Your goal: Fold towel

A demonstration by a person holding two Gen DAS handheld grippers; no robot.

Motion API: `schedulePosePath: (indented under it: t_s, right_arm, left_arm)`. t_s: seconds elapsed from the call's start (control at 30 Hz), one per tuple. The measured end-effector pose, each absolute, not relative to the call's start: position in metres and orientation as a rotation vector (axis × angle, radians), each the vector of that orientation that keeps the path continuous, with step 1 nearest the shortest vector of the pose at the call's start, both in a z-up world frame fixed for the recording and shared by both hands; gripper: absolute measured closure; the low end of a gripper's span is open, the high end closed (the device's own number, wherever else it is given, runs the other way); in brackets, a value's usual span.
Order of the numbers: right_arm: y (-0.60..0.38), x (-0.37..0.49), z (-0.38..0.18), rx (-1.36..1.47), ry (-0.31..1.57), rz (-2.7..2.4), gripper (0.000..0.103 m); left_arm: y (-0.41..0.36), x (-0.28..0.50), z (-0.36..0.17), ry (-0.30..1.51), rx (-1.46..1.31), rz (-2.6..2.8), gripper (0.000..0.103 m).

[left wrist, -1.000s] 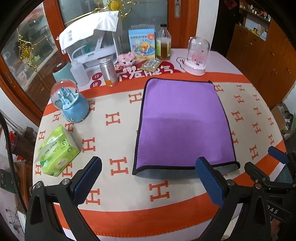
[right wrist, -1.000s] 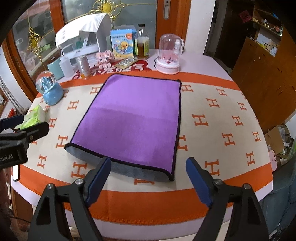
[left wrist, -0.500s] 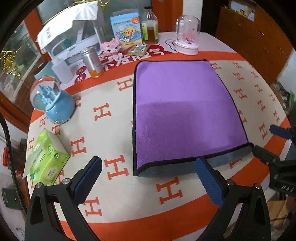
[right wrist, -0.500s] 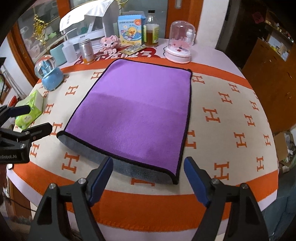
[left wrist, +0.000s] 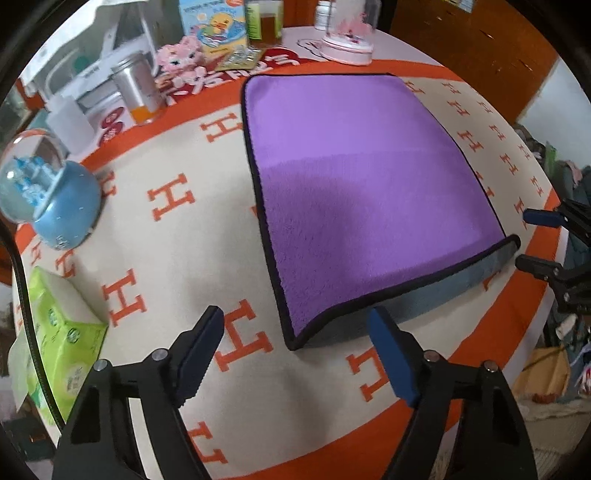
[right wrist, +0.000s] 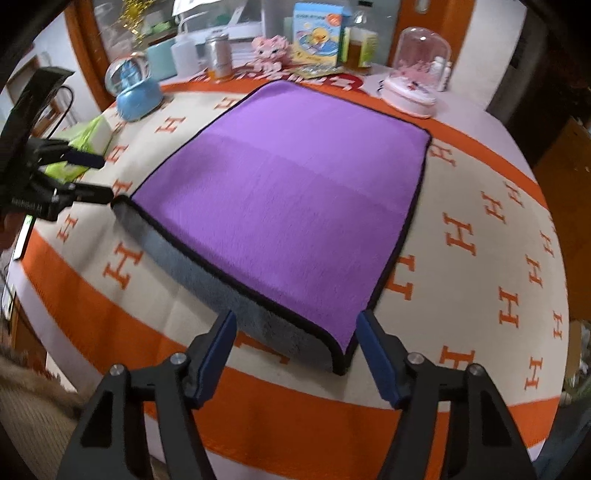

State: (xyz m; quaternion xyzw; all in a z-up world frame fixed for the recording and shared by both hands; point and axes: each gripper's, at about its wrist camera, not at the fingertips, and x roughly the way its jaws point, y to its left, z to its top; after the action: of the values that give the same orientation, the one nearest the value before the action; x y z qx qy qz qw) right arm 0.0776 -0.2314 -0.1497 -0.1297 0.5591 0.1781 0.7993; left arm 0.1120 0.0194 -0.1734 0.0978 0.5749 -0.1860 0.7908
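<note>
A purple towel [left wrist: 354, 184] with black trim lies on the orange-and-cream tablecloth, folded once, with its grey underside showing along the near edge [left wrist: 436, 295]. It also shows in the right wrist view [right wrist: 295, 199]. My left gripper [left wrist: 295, 350] is open, its jaws on either side of the towel's near left corner, just above it. My right gripper [right wrist: 295, 347] is open around the near right corner. Each gripper shows in the other view: the right one [left wrist: 532, 236] and the left one [right wrist: 99, 177].
A green tissue pack [left wrist: 59, 339] and a blue snow globe [left wrist: 48, 199] stand at the left. A can [left wrist: 138, 92], a pink toy [left wrist: 181, 59], a duck box [left wrist: 210, 22], a bottle [left wrist: 264, 22] and a domed dish [left wrist: 347, 40] line the far side. The table's orange border [right wrist: 295, 417] is close.
Both grippers have moved forward and down toward the towel's near corners. The towel has not moved.
</note>
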Motion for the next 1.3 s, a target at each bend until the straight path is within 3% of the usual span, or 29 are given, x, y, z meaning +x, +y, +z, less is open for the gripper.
schedulePosePath:
  t_s: [0.3, 0.53, 0.67, 1.0, 1.13, 1.3]
  right_arm:
    - [-0.254, 0.087, -0.158, -0.229, 1.235, 0.461, 0.046]
    - [-0.265, 0.092, -0.163, -0.2, 1.264, 0.513, 0.061]
    - [-0.265, 0.095, -0.167, -0.191, 1.277, 0.556, 0.065]
    - [-0.266, 0.096, -0.174, -0.199, 1.312, 0.636, 0.067]
    - [-0.265, 0.095, -0.178, -0.206, 1.325, 0.651, 0.067]
    - [-0.265, 0.095, -0.182, -0.209, 1.337, 0.654, 0.077]
  left_arm:
    - [0.005, 0.118, -0.189, 1.266, 0.285, -0.533, 0.034]
    - [-0.003, 0.125, -0.199, 1.315, 0.286, -0.606, 0.045]
    - [-0.005, 0.129, -0.203, 1.333, 0.277, -0.651, 0.047]
    - [-0.014, 0.128, -0.206, 1.363, 0.296, -0.729, 0.052]
    - [-0.014, 0.13, -0.21, 1.385, 0.297, -0.742, 0.062]
    - [-0.015, 0.133, -0.217, 1.405, 0.292, -0.743, 0.067]
